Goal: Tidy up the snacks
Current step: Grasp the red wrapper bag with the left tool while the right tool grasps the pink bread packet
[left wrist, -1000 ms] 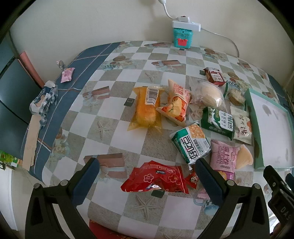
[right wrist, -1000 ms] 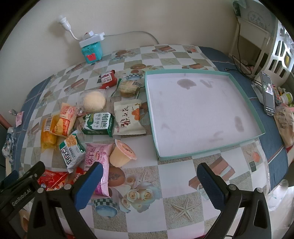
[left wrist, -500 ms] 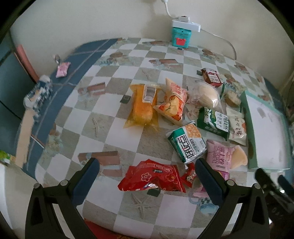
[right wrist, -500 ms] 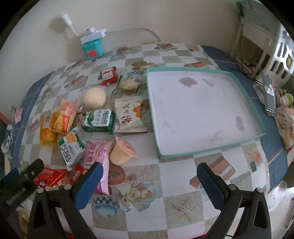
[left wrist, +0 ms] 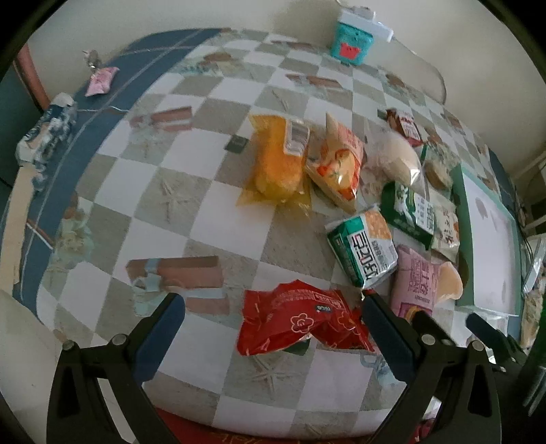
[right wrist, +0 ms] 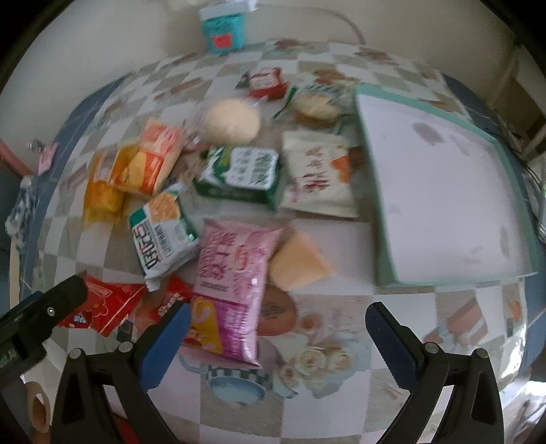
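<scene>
Both grippers spread wide above the snack pile!

The left gripper (left wrist: 273,319) hangs released, its blue pads flanking the red packet (left wrist: 300,321) at the bottom centre of its view, not touching it. The right gripper (right wrist: 276,329) is released too, low in its frame, its left pad just over the pink bag (right wrist: 232,283). The green-and-white packet (right wrist: 160,235) sits left of centre, the teal tray (right wrist: 375,177) at right, on the checked tablecloth (left wrist: 211,232).

A teal box (left wrist: 351,49) under a white power strip (left wrist: 367,24) stands against the wall.
</scene>
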`<state>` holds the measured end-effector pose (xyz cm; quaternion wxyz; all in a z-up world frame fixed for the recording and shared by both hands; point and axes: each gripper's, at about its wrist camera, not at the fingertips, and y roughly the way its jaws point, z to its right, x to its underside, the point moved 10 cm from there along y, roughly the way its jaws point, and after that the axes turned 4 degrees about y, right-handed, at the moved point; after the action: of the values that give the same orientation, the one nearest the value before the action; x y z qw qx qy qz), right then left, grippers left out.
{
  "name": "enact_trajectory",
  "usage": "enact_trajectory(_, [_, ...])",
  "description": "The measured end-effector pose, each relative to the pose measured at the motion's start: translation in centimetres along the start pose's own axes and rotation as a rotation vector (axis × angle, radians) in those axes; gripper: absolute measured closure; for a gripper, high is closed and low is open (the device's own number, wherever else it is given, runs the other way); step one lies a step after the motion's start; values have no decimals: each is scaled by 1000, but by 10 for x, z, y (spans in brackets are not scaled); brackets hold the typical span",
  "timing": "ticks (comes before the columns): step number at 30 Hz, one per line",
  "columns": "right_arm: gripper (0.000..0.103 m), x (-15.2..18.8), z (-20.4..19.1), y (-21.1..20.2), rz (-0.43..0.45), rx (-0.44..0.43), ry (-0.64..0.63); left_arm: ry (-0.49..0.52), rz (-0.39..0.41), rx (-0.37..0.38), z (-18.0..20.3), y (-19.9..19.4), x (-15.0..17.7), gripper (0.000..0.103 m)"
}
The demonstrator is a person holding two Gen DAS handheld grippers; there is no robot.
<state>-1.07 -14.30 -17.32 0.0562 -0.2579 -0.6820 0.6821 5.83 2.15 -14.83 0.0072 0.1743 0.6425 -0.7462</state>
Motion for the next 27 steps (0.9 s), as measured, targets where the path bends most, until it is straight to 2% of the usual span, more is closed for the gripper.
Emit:
enact_trajectory(11, [1,10,-25,28,-60,-4,-60,35,-117,90,23,28,10,0])
enact_trajectory(13, [6,9,-28,31,-55,-18,-61,28,-128,104,26,31,11,2])
enact_trajectory(15, [20,9,-31,31,-57,-37,-56,14,-132,118,26,32,11,10])
enact_trajectory(16, [21,8,-31,32,-59,-47,-52,7,-138,121,26,33,12,19])
enact_trajectory(17, [25,8,-32,33,-61,-58,-45,2,-145,127,25,33,14,22])
enact_trajectory(20, [39,9,-30,33,-66,-81,-25,2,-149,140,28,33,15,25])
enact_trajectory(27, [52,4,-30,37,-53,-106,1,-9,-141,154,24,28,19,28])
